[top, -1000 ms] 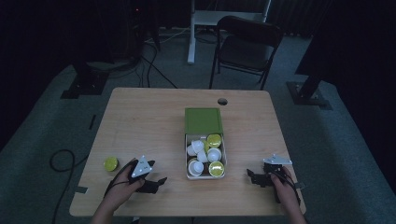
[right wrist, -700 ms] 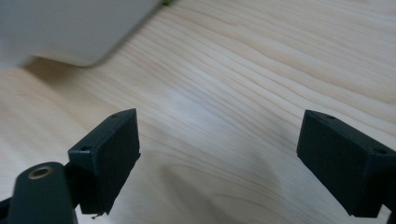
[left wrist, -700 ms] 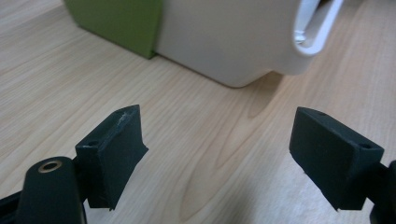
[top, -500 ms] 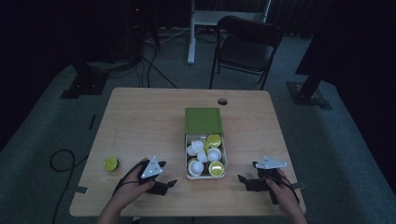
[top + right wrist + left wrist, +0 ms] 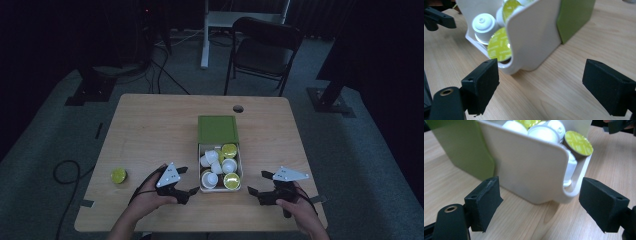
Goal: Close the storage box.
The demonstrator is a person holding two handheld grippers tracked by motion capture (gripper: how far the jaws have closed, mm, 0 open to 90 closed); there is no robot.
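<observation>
Capsules, white plastic with yellow-green foil lids, are lying heaped in the open white box with the green sleeve at the centre of the high view. We are holding the left gripper lower left of it and the right gripper lower right, both with jaws apart and gripping nothing.

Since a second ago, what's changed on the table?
Both hand-held grippers closed in on the box of capsules: the left hand-held gripper moved right, the right hand-held gripper moved left. Both are open, holding nothing. Box, capsules and the loose capsule stayed put.
</observation>
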